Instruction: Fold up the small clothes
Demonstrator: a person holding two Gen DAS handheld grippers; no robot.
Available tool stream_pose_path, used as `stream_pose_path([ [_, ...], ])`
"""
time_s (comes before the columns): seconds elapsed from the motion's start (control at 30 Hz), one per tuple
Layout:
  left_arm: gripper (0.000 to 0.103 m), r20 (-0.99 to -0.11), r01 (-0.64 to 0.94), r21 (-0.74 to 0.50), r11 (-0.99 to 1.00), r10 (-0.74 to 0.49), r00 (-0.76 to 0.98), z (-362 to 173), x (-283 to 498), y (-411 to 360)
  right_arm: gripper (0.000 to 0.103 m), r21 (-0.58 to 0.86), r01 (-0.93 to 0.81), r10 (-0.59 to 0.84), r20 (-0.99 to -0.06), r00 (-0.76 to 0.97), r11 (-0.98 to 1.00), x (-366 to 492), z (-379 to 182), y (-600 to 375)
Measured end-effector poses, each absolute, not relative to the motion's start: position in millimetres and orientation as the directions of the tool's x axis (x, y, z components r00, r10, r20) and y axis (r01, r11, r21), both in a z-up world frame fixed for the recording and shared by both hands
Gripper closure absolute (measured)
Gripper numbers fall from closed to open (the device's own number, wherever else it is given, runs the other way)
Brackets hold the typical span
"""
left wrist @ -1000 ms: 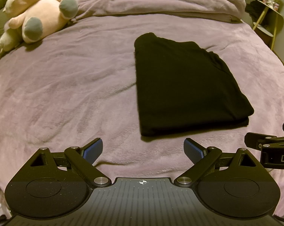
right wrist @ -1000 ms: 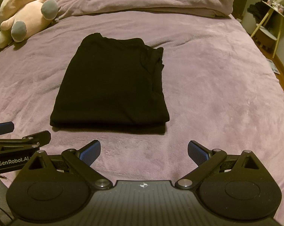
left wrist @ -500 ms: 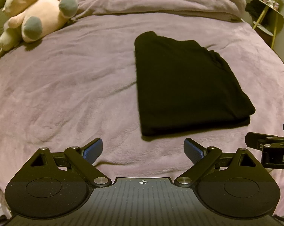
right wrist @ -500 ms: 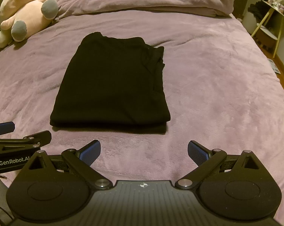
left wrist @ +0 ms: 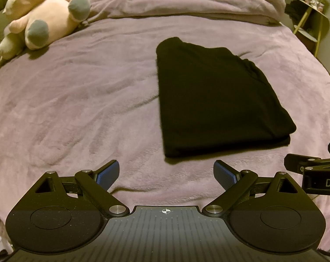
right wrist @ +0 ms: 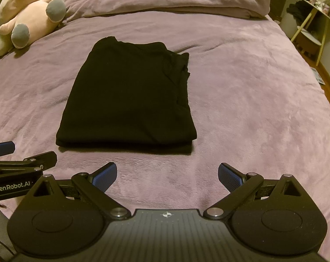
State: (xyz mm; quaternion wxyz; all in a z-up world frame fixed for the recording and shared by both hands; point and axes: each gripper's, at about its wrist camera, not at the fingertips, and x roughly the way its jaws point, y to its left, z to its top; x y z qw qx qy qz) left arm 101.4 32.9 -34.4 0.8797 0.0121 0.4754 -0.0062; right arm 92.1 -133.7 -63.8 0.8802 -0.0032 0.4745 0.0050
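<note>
Folded black garment (right wrist: 130,96) lies ahead of both, long axis near-to-far. Right gripper (right wrist: 167,174) is centred closer than left gripper (left wrist: 166,174). Both are spread wide, empty.

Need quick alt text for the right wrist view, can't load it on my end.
A folded black garment lies flat on a purple bedspread, just ahead of the open, empty right gripper. Pink plush toys sit far left; the left gripper pokes in at the left edge.
</note>
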Motion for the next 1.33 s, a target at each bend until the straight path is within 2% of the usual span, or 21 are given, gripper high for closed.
stream_pose_path([
  [0.7,0.006,-0.812,0.034,0.053,0.998,0.024,0.584,-30.3,97.4,30.8,0.004,0.006,-0.005,0.008,-0.832,0.554,1.0,90.2,-62.2,-135.6],
  [1.33,0.006,-0.823,0.054,0.074,0.996,0.031,0.567,-34.4,95.2,30.5,0.004,0.006,0.001,0.004,-0.832,0.555,1.0,89.9,-62.1,-135.3],
])
